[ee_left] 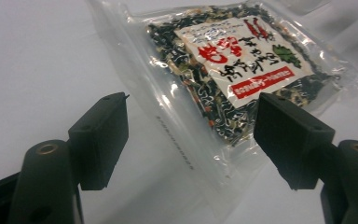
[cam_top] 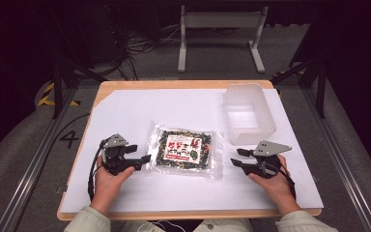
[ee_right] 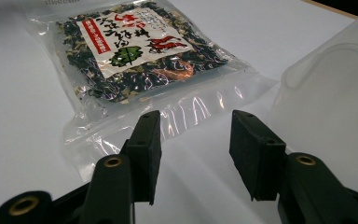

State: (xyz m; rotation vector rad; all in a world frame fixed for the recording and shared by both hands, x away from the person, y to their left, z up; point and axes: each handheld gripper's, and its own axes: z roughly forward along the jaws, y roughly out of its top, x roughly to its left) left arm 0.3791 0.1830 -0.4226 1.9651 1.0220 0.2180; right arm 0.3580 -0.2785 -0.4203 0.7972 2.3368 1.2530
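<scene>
White tabletop (cam_top: 125,111) bears a clear packet (cam_top: 185,147) of dark dried mix, red-and-white label.

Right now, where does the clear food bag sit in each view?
High view: the clear food bag lies flat at table centre, between both claws.
Left gripper view: upper right, beyond the open jaws.
Right gripper view: upper left, ahead of the jaws.
Shared landmark: its red-and-white label.

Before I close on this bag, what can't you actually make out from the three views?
- Bag label text: too small in the high view, angled in both gripper views.
- Whether the left gripper touches the bag edge: too small in the high view.
- Clear bin floor: washed out in the high view; cropped at the right gripper view's edge.
</scene>
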